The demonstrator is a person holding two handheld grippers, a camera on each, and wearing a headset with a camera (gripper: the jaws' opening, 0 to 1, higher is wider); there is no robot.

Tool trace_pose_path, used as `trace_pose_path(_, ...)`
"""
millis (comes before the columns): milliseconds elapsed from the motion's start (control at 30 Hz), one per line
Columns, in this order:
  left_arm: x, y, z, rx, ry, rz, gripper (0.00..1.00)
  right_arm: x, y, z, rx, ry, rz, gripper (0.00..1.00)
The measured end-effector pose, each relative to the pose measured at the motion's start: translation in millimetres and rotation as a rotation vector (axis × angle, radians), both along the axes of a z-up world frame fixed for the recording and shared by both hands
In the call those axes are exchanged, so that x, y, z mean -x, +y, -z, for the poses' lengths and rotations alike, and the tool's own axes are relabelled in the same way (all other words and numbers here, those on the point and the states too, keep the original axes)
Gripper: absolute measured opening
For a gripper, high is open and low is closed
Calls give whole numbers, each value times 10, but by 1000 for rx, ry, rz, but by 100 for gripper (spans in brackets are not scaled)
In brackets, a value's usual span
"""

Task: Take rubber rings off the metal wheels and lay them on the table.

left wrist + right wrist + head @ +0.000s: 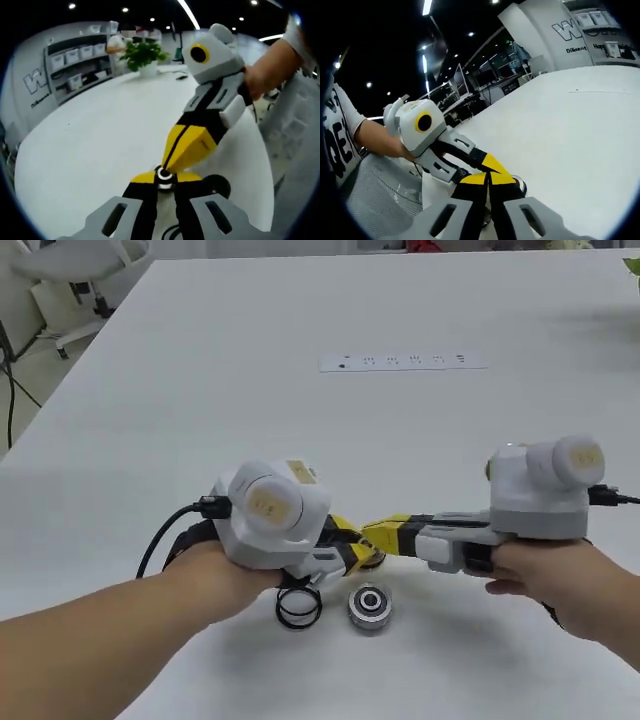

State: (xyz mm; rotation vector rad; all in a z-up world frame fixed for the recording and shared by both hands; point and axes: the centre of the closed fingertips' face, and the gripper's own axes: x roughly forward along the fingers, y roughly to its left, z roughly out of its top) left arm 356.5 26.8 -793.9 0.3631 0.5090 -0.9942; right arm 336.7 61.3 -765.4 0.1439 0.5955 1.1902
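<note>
The left gripper [358, 552] and the right gripper [489, 179] meet nose to nose low over the near edge of the white tabletop [300, 420]. The left one reaches in from 9 o'clock, the right one from 3 o'clock. In the left gripper view, the left jaws pinch a small wheel [164, 174] between their yellow tips. The right jaws look pressed together, with their point right at that wheel. I cannot tell whether a rubber ring is caught between them.

A second wheel [370, 606] lies flat on the tabletop at 6 o'clock from the meeting jaws, close below them. At 9 o'clock from that wheel, just beside it, lie loose black rubber rings [298, 606] that overlap each other. A white power strip [403, 362] lies far off at 12 o'clock.
</note>
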Motion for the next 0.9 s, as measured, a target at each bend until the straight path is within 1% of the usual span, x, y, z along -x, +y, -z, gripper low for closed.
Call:
trace_pose_path(33, 0, 1, -1, -1, 0, 0, 12, -69, 17, -58, -28, -35, 26, 0)
trace_pose_path(67, -1, 3, -1, -1, 1, -1, 12, -67, -26, -33, -33, 6, 27, 0)
trace_pose_path(200, -5, 7, 0, 0, 1, -3, 12, -101, -108, 1, -18, -5, 36, 0)
trace_pose_path(333, -5, 8, -2, 2, -1, -4, 12, -167, -256, 17, -1, -10, 73, 0)
trace_pose_path(400, -6, 10, -3, 6, -2, -5, 12, -194, -312, 11, -1, -11, 91, 0)
trace_pose_path(500, -5, 5, -4, 6, -3, -5, 12, -201, -373, 59, 24, -20, 95, 0)
trace_pose_path(567, -5, 4, -4, 6, -2, -5, 12, -192, -419, 123, 55, -29, 89, 0)
trace_pose_path(600, -6, 4, -5, 6, -3, -5, 12, -183, -447, 169, 84, -44, 78, 0)
trace_pose_path(633, -5, 3, -4, 6, -3, -5, 12, -178, -456, 190, 94, -50, 76, 0)
trace_pose_path(733, -5, 2, -3, 6, -3, -5, 12, -146, -461, 255, 113, -46, 59, 0)
trace_pose_path(800, -5, 2, -3, 7, -3, -5, 12, -145, -470, 292, 130, -56, 51, 3)
trace_pose_path(833, -5, 1, -2, 8, -3, -6, 12, -138, -467, 322, 137, -51, 47, 7)
trace_pose_path(900, -4, 2, -3, 10, -3, -7, 12, -123, -474, 378, 157, -65, 30, 12)
